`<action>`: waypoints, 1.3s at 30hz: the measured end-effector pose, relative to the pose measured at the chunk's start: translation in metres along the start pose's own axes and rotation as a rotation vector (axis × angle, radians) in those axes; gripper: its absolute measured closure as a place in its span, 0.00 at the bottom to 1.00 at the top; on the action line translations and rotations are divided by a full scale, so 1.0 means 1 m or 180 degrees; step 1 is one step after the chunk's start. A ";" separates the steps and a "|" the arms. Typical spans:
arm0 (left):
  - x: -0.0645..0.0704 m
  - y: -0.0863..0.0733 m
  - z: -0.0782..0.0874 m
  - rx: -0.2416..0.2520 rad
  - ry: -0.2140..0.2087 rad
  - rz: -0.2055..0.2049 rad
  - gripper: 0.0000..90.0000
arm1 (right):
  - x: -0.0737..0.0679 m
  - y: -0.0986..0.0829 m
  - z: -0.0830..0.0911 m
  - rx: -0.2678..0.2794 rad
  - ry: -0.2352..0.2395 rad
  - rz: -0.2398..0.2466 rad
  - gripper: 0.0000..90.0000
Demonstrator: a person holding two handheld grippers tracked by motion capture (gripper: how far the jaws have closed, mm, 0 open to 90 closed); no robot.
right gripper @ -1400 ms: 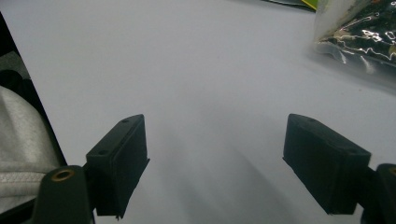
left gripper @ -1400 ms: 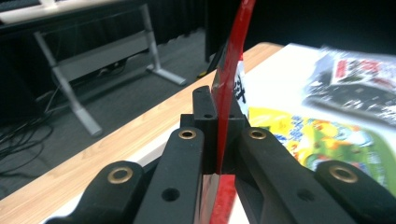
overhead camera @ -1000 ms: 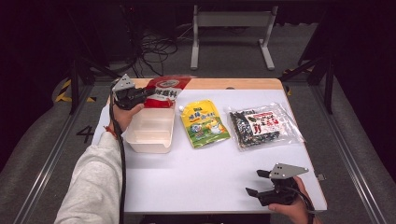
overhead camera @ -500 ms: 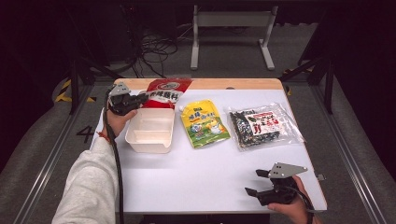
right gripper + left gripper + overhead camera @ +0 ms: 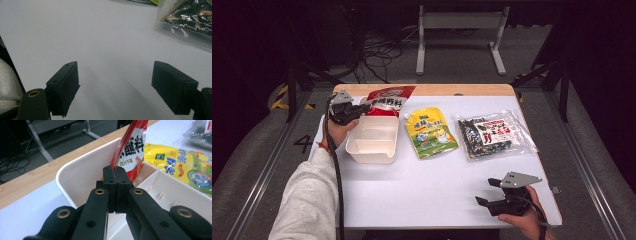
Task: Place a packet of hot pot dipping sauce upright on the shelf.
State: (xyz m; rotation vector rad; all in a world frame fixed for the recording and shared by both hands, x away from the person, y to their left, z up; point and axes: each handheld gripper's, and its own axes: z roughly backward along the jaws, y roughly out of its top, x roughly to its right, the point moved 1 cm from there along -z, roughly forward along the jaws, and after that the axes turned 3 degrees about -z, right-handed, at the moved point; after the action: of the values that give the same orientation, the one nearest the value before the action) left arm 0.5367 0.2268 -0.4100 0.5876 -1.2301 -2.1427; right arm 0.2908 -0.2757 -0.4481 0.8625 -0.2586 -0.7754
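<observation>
My left gripper (image 5: 362,109) is shut on a corner of a red sauce packet (image 5: 387,100), and holds it just above the far rim of a white plastic container (image 5: 373,141). In the left gripper view the jaws (image 5: 117,182) pinch the red packet (image 5: 132,147) edge, with the white container (image 5: 82,175) behind and below. A yellow snack pouch (image 5: 431,132) and a clear bag of dark dried food (image 5: 492,135) lie flat to the right. My right gripper (image 5: 484,192) rests open near the table's front right corner, with bare table between its fingers (image 5: 63,85).
The white table (image 5: 427,185) has a wooden strip along its far edge (image 5: 447,90). A metal stand and cables lie on the floor beyond. A grey sleeve (image 5: 307,200) comes in from the bottom left.
The left gripper has drawn the red packet toward the near left, so that it now hangs over the container's far rim. The right gripper has stayed put.
</observation>
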 end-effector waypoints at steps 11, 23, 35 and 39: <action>0.000 -0.001 0.002 0.0028 0.0061 0.0097 0.95 | 0.004 0.002 -0.002 -0.0003 -0.0099 -0.0008 0.26; 0.004 -0.003 0.025 0.0311 0.0135 0.0198 0.83 | 0.028 -0.002 0.004 0.0034 -0.0473 -0.0262 0.31; 0.053 -0.011 0.071 0.0472 -0.0069 -0.0136 0.80 | 0.049 0.013 -0.004 0.0170 -0.0623 -0.0429 0.40; 0.072 -0.016 0.083 0.0436 -0.0191 -0.0204 0.79 | 0.042 0.026 -0.013 0.0240 -0.0606 -0.0280 0.44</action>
State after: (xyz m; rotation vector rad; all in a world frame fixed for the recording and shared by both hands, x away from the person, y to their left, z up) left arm 0.4275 0.2350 -0.3906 0.6323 -1.4171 -2.1547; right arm 0.3396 -0.2871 -0.4403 0.8762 -0.4227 -0.9364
